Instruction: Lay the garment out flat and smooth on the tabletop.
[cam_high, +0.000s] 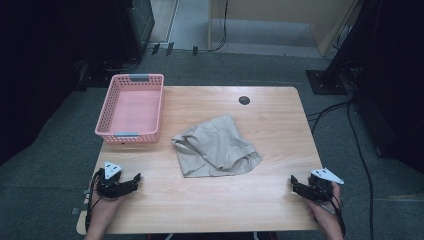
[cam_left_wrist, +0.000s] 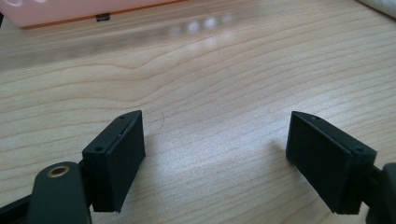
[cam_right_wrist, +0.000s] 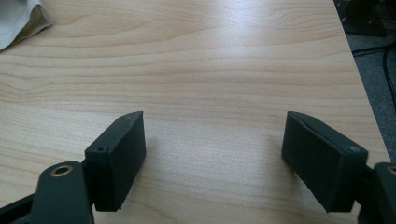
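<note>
Shorts (cam_high: 216, 146) mid-table; left gripper (cam_high: 131, 183), right gripper (cam_high: 296, 185) low, jaws wide.

Left gripper (cam_high: 131, 181) and right gripper (cam_high: 295, 183), each gripped in one hand at opposite near corners, jaws spread wide, nothing between them, tips facing inward.

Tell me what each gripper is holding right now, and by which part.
Nothing is held. The left gripper and right gripper both rest open on the table, apart from the beige shorts, with bare wood between their jaws.
</note>
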